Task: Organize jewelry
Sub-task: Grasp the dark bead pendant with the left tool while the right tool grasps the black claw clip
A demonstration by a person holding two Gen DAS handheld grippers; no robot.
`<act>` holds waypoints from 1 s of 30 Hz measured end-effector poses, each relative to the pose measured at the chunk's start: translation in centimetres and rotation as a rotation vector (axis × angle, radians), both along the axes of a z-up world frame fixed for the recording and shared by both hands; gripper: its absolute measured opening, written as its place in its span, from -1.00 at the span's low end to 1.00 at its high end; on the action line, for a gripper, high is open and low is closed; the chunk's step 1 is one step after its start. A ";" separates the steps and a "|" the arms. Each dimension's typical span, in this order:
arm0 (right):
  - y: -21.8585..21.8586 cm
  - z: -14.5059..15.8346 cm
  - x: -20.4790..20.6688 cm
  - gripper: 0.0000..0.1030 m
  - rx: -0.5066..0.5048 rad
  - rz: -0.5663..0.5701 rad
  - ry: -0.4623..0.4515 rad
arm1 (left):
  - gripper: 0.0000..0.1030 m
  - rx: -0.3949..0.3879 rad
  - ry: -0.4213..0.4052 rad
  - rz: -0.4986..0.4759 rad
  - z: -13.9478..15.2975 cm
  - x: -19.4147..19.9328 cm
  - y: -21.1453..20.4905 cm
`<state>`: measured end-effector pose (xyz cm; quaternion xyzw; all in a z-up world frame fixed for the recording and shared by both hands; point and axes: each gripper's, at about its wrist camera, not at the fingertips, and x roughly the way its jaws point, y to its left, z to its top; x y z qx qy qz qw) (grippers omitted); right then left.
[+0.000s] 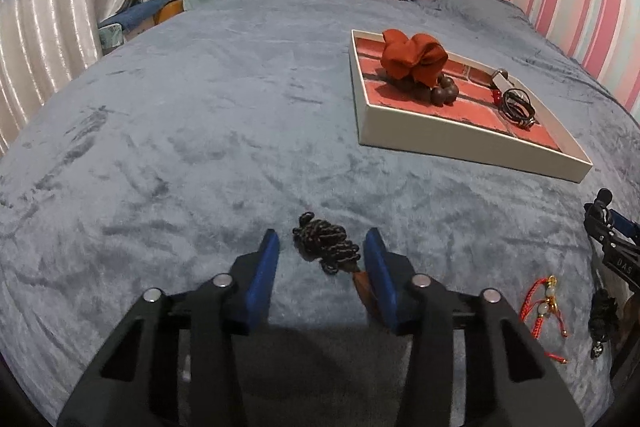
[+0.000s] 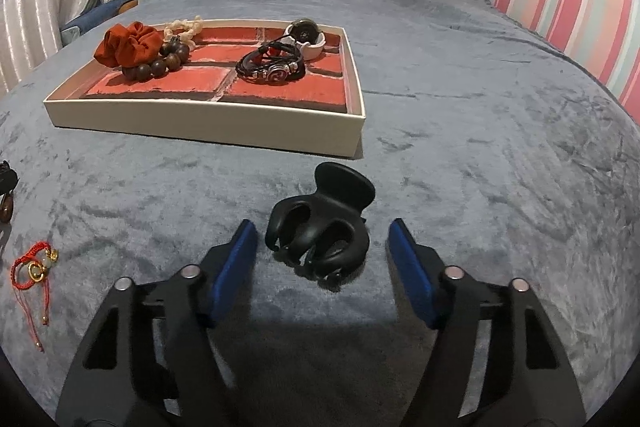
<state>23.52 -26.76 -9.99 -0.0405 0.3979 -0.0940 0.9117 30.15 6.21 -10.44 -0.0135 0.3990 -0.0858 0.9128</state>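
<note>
In the left wrist view, the left gripper sits low at centre with its 2 blue pads apart, straddling a dark braided cord bracelet on the grey plush bedspread; the right pad looks just beside it, with no clear clamping. In the right wrist view, the right gripper is likewise released around a black plastic claw hair clip, gaps showing on both sides. The white shallow tray with red brick-pattern lining lies at upper left there, holding a rust-orange scrunchie and brown wooden bead bracelet.
</note>
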 end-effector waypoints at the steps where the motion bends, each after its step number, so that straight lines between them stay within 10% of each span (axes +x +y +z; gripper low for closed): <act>1: 0.0 0.0 0.0 0.24 0.003 0.002 0.002 | -0.22 -0.001 -0.001 -0.003 0.0 0.1 0.0; 9: -0.1 -0.2 0.2 -0.06 0.043 0.024 0.006 | -0.40 0.009 -0.006 -0.012 0.0 0.1 -0.4; 30: -0.5 0.7 -0.1 -0.08 0.075 0.025 -0.025 | -0.49 0.089 -0.037 -0.045 1.0 -0.3 -2.2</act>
